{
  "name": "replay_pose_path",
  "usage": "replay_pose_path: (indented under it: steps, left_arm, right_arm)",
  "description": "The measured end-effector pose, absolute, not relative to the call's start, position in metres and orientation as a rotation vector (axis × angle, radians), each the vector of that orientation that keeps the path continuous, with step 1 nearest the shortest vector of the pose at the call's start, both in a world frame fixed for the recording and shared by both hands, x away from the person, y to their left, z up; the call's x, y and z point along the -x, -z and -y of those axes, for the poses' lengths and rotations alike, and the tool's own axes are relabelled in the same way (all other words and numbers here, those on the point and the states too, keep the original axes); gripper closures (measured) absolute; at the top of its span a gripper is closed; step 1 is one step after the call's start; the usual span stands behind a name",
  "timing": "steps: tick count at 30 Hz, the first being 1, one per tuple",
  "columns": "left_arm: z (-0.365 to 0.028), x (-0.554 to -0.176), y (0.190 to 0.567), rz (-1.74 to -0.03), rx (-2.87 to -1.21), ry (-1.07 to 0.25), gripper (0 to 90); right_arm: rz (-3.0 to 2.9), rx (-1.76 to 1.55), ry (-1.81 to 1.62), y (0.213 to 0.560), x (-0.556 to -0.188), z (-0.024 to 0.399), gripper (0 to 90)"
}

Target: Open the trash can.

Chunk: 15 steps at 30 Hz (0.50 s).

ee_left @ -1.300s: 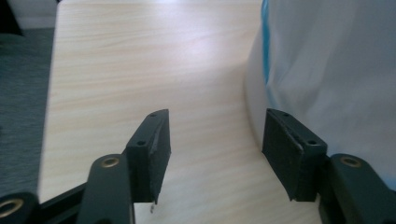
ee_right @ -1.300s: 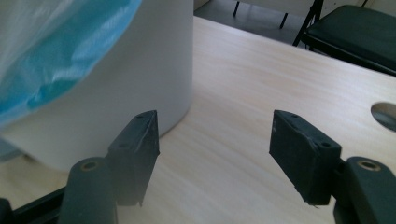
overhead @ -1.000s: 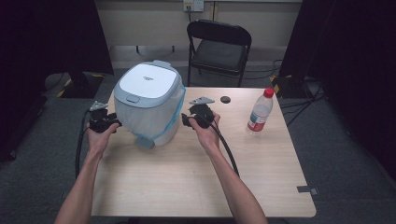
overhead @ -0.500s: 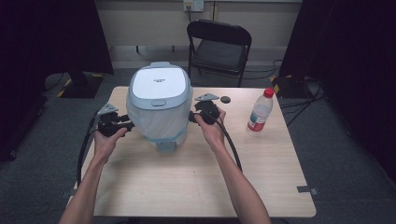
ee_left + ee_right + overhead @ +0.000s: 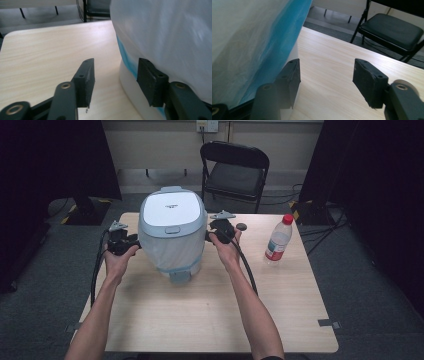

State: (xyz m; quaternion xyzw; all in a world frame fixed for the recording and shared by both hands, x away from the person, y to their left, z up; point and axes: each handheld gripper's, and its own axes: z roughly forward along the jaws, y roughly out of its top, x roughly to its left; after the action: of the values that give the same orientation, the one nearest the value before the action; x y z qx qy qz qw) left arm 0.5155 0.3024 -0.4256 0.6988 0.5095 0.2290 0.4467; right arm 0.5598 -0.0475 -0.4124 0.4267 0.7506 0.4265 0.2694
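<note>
Both my jaw sets are wide and hold nothing. Left gripper (image 5: 121, 241) is against the left flank of the rice cooker (image 5: 172, 232), right gripper (image 5: 221, 227) against its right flank. I'm pressing it between the two tools, not clamping it.

Cooker sits mid-table, toward the far edge, latch side facing me. It looks tipped toward me, can't confirm whether the base is flat on the table (image 5: 200, 320).

Risks, as I judge them:
- Hold is friction only. Shell is smooth and curved, so uneven side pressure could let it slide or rotate out.
- In the left gripper view my right-hand pad (image 5: 150, 81) is touching or just off the lower wall by the blue band, other pad over bare wood. A small shift could skid it off the curve.
- In the right gripper view the wall is so close it's blurred. Can't tell whether that pad is in contact.
- Top-heavy body: pull toward me and it could tip forward.

Surroundings:
- Water bottle (image 5: 278, 240), upright, red cap, right of the cooker, near my right forearm. A sweep right could knock it over.
- Small dark round object (image 5: 242, 226) just beyond the right gripper, can't identify it.
- Folding chair (image 5: 235, 172) behind the far edge, off the table.
- Cables trail along both forearms, could drag.

Near half of the table is free.
</note>
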Motion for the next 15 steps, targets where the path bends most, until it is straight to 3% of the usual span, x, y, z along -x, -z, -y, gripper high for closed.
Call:
replay_pose_path:
  steps: [2,4,5,7,10,15]
  left_arm:
    - [-0.295,-0.517,0.429,-1.238,-1.757,-0.521,51.9]
    - [-0.291,-0.515,0.428,-1.237,-1.761,-0.518,61.5]
    - [-0.291,-0.515,0.428,-1.237,-1.761,-0.518,62.0]
    - [-0.293,-0.513,0.427,-1.218,-1.746,-0.495,61.7]
    - [-0.288,-0.505,0.424,-1.205,-1.759,-0.508,69.1]
    - [-0.288,-0.497,0.426,-1.17,-1.756,-0.461,74.9]
  right_arm:
    - [-2.045,-1.172,-1.195,0.414,-0.56,0.049,40.1]
    - [-2.063,-1.144,-1.191,0.413,-0.559,0.048,43.8]
    - [-2.063,-1.144,-1.191,0.413,-0.559,0.048,43.8]
    - [-2.082,-1.113,-1.187,0.411,-0.557,0.049,49.0]
    - [-2.114,-1.116,-1.218,0.411,-0.551,0.05,60.0]
    - [-2.142,-1.11,-1.213,0.409,-0.544,0.053,64.0]
